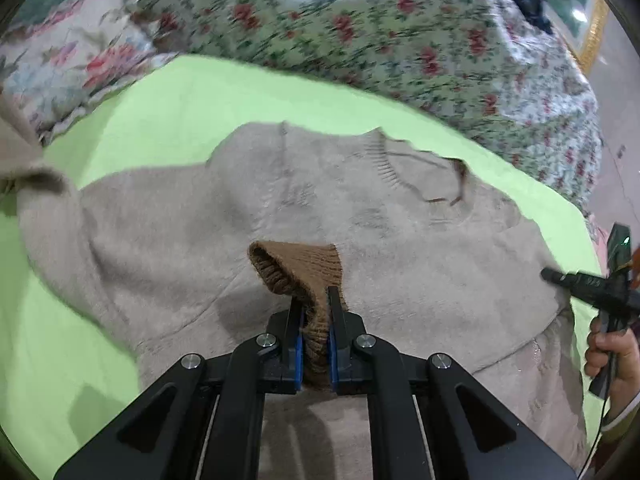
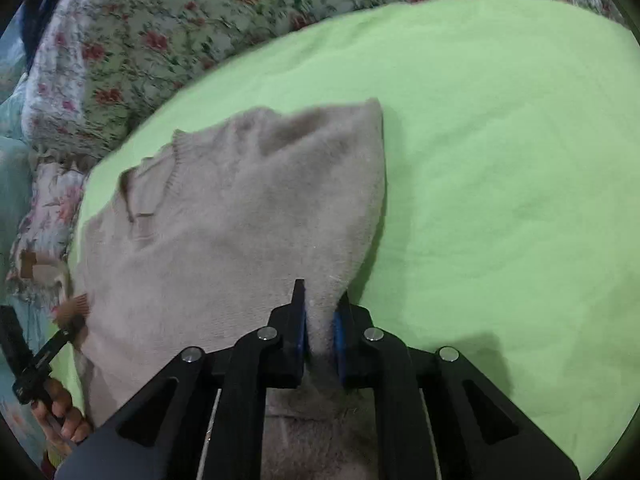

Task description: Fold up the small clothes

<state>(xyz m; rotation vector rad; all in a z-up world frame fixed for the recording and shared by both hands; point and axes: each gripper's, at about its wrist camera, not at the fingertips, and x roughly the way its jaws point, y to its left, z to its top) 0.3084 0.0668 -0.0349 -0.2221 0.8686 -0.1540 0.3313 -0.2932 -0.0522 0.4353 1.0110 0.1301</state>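
The left gripper (image 1: 316,300) pinches the sweater's brown cuff (image 1: 304,264); the right gripper (image 2: 320,300) pinches the beige sweater (image 2: 224,208) at its edge (open green sheet (image 2: 500,160) beside it).

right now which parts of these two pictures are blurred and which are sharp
Left wrist view: the floral bedspread is smeared by motion, while the left hand-held gripper and brown cuff are sharp. Right wrist view: the sweater edges are soft, the right hand-held gripper crisp; both views bend at the rim.
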